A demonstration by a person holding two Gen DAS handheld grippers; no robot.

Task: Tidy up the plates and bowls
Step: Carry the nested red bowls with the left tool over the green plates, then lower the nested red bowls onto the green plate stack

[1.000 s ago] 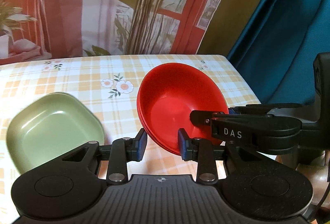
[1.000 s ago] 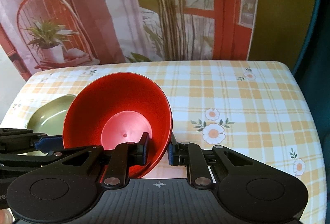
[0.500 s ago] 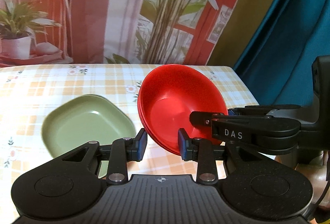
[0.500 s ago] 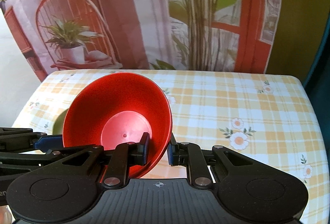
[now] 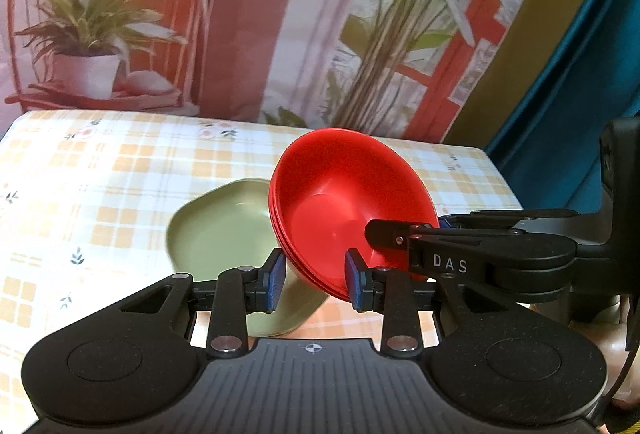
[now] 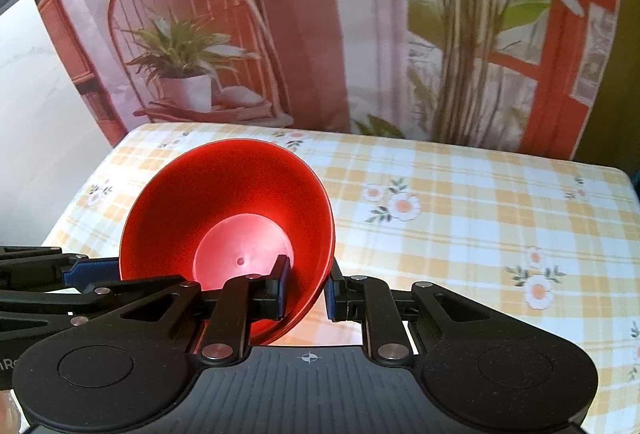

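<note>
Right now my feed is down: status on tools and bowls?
Right tool shut on red bowls at the rim. Left tool shut on the opposite rim. Stack tilted, off the table. Green plate underneath, nothing in the way.

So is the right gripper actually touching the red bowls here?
Touching. The right wrist view shows the right gripper clamped on the wall of the red bowls, one finger inside, one outside, no gap at either.
</note>
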